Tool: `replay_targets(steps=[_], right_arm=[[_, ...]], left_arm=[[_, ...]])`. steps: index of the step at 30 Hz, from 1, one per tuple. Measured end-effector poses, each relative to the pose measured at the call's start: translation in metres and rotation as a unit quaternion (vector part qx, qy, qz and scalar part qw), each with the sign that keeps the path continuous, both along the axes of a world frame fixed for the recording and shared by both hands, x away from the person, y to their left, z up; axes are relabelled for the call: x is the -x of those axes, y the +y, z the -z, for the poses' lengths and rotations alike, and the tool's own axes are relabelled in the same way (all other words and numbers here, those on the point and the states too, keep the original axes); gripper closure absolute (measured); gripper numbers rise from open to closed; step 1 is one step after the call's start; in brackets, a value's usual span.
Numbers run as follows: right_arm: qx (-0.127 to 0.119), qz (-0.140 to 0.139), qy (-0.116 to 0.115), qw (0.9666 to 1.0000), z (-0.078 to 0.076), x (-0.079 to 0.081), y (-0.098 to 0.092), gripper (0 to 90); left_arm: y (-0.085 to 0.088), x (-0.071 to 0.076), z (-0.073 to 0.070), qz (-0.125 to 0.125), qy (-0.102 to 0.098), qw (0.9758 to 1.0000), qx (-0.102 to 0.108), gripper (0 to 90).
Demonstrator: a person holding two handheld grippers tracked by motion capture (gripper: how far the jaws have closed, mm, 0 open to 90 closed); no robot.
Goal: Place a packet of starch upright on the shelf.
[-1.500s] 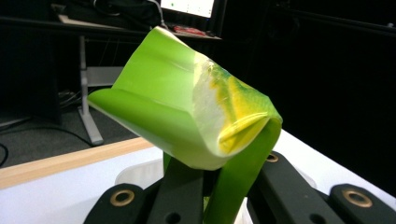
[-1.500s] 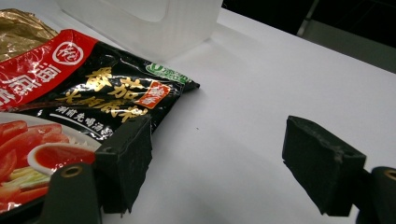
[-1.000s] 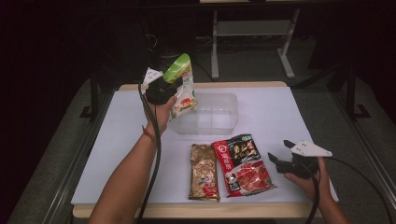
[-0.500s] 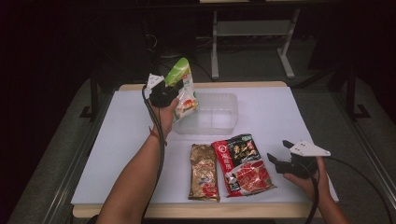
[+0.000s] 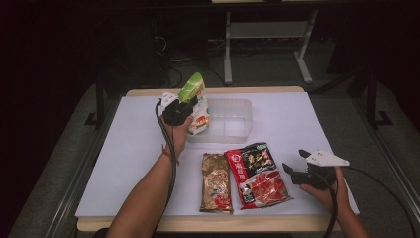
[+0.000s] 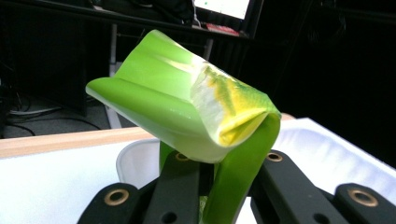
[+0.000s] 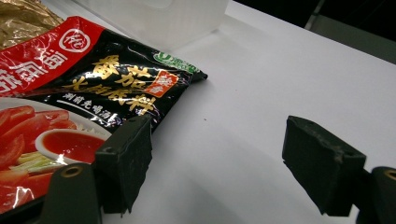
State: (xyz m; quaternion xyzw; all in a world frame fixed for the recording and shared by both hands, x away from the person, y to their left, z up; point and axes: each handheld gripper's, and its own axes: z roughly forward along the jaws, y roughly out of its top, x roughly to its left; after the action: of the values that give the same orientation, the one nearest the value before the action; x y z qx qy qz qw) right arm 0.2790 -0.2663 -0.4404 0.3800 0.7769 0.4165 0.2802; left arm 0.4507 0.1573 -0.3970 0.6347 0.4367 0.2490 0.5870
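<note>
The left gripper [image 5: 190, 105] clamped a green snack pouch [image 5: 194, 101] over the clear plastic bin's [image 5: 233, 119] near-left rim, while the right gripper [image 5: 296, 166] rested agape beside the red-and-black sauce packet [image 5: 257, 174].

Bare white bench [image 5: 124, 163] lies open at the left of the high view, and again at the upper right past the tub [image 5: 228, 121]. In the middle, the tub blocks the way; just below it the gold pack [image 5: 216, 182] and red pack [image 5: 257, 174] lie side by side.
</note>
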Motion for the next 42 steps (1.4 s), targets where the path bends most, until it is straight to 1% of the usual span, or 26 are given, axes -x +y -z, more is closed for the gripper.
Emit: replay_targets(steps=[3, 4, 6, 7, 8, 9, 10, 11, 12, 18, 25, 26, 27, 29, 31, 32, 33, 34, 37, 38, 40, 42], right_arm=[[0.001, 0.000, 0.001, 1.0000, 0.000, 0.000, 0.000, 23.7], [0.001, 0.000, 0.001, 1.0000, 0.000, 0.000, 0.000, 23.7], [0.001, -0.001, 0.001, 1.0000, 0.000, 0.000, 0.000, 23.7], [0.001, -0.001, 0.001, 1.0000, 0.000, 0.000, 0.000, 23.7], [0.001, -0.001, 0.001, 1.0000, 0.000, 0.000, 0.000, 23.7], [0.002, -0.001, 0.001, 1.0000, 0.001, 0.000, 0.000, 23.7], [0.001, -0.001, 0.003, 1.0000, 0.001, 0.000, 0.001, 23.7], [0.002, -0.001, 0.003, 1.0000, 0.001, 0.000, 0.001, 23.7], [0.002, -0.001, 0.002, 1.0000, 0.000, 0.000, 0.001, 23.7], [0.002, -0.002, 0.004, 1.0000, 0.001, 0.000, 0.001, 23.7], [0.007, -0.003, 0.005, 1.0000, 0.001, 0.000, 0.002, 23.7], [0.007, -0.003, 0.005, 1.0000, 0.001, 0.000, 0.002, 23.7], [0.008, -0.004, 0.005, 1.0000, 0.001, 0.000, 0.002, 23.7], [0.008, -0.004, 0.005, 0.9999, 0.001, 0.000, 0.002, 23.7], [0.008, -0.004, 0.005, 0.9999, 0.001, 0.000, 0.002, 23.7], [0.008, -0.004, 0.005, 0.9999, 0.001, 0.000, 0.002, 23.7], [0.008, -0.004, 0.005, 0.9999, 0.001, 0.000, 0.002, 23.7], [0.009, -0.004, 0.006, 0.9999, 0.001, 0.000, 0.002, 23.7], [0.010, -0.003, 0.005, 0.9999, 0.001, 0.000, 0.002, 23.7], [0.011, 0.001, 0.003, 0.9999, 0.001, 0.000, 0.001, 23.9], [0.010, 0.002, 0.003, 0.9999, 0.001, 0.000, 0.001, 24.0], [0.009, 0.002, 0.004, 0.9999, 0.001, 0.000, 0.001, 23.9]], left_arm=[[0.001, 0.001, 0.000, 0.002, 0.001, 1.0000, -0.007, 81.8], [0.002, 0.002, 0.002, 0.005, 0.001, 0.9998, -0.021, 81.7], [0.003, 0.003, 0.002, 0.005, -0.002, 0.9997, -0.025, 81.5], [0.005, 0.004, 0.002, 0.007, -0.001, 0.9995, -0.031, 81.3], [0.005, 0.004, 0.002, 0.007, -0.001, 0.9995, -0.031, 81.2], [0.005, 0.005, 0.002, 0.008, -0.002, 0.9993, -0.036, 81.2], [0.005, 0.006, 0.002, 0.012, -0.004, 0.9989, -0.046, 80.9], [0.005, 0.006, 0.002, 0.012, -0.004, 0.9989, -0.046, 80.7], [0.007, 0.007, 0.002, 0.015, -0.003, 0.9985, -0.052, 80.6], [0.010, 0.008, 0.005, 0.018, -0.006, 0.9978, -0.064, 80.2], [0.011, 0.010, 0.007, 0.028, -0.007, 0.9965, -0.079, 79.7], [0.011, 0.010, 0.007, 0.028, -0.007, 0.9965, -0.079, 79.6], [0.013, 0.010, 0.008, 0.031, -0.002, 0.9970, -0.071, 79.6], [0.014, 0.010, 0.009, 0.033, -0.004, 0.9963, -0.080, 79.3], [0.013, 0.011, 0.009, 0.034, -0.003, 0.9961, -0.082, 79.0], [0.014, 0.012, 0.010, 0.038, -0.002, 0.9953, -0.089, 78.4], [0.014, 0.012, 0.010, 0.038, -0.002, 0.9953, -0.089, 77.8], [0.015, 0.011, 0.011, 0.047, 0.002, 0.9942, -0.097, 77.4], [0.017, 0.013, 0.013, 0.052, -0.001, 0.9936, -0.100, 75.7], [0.018, 0.014, 0.012, 0.057, -0.004, 0.9929, -0.104, 75.5], [0.018, 0.015, 0.012, 0.061, -0.004, 0.9926, -0.105, 73.5], [0.020, 0.017, 0.009, 0.070, -0.004, 0.9910, -0.114, 71.1]])
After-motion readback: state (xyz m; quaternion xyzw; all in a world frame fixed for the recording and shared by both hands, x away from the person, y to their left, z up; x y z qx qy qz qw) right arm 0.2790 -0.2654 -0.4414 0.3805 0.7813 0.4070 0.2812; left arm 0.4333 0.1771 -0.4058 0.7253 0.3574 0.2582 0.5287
